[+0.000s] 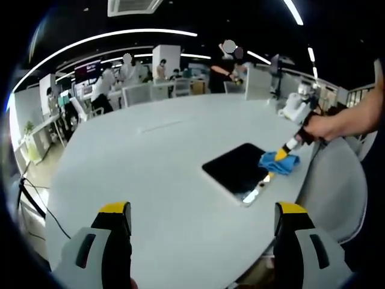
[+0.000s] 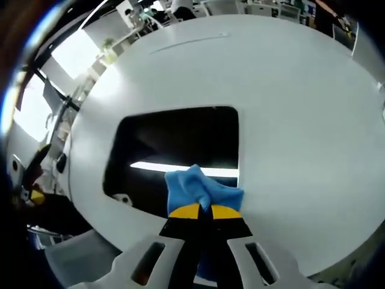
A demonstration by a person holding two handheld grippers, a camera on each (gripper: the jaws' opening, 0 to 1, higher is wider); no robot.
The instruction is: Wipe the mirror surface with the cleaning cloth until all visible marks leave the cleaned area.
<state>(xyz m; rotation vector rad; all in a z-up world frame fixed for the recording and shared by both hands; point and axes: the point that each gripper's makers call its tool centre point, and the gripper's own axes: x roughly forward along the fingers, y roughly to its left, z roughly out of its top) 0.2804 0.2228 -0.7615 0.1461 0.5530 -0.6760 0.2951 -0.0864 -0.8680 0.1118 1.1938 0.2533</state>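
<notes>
In the left gripper view, the left gripper (image 1: 203,220) rises from six o'clock with its two yellow-tipped fingers (image 1: 114,212) spread wide apart, holding nothing, hovering above the near part of the white bench (image 1: 150,162). Between and beyond them, toward three o'clock, the mirror (image 1: 237,167) lies flat on the bench as a dark rounded rectangle, one corner catching a bright reflection. At the mirror's three-o'clock edge sits the blue cleaning cloth (image 1: 280,162), bunched, partly on the glass and partly on the bench. The right gripper (image 1: 281,155) comes down onto it from the two-o'clock side, tilted steeply, gripped by the person's hand (image 1: 322,126), whose bare forearm stretches away toward the three-o'clock edge. Far across the bench, people stand among desks and chairs.

In the right gripper view, the right gripper (image 2: 206,211) points down at the bench (image 2: 289,90), its yellow-tipped fingers (image 2: 185,211) drawn together at six o'clock and pinching the cleaning cloth (image 2: 195,183), a wad of which bulges out just past the tips. The cloth rests on the mirror (image 2: 174,138) at its near edge, toward the corner at four o'clock. The mirror's dark face shows a long bright strip of reflected ceiling light running across it just beyond the cloth.
</notes>
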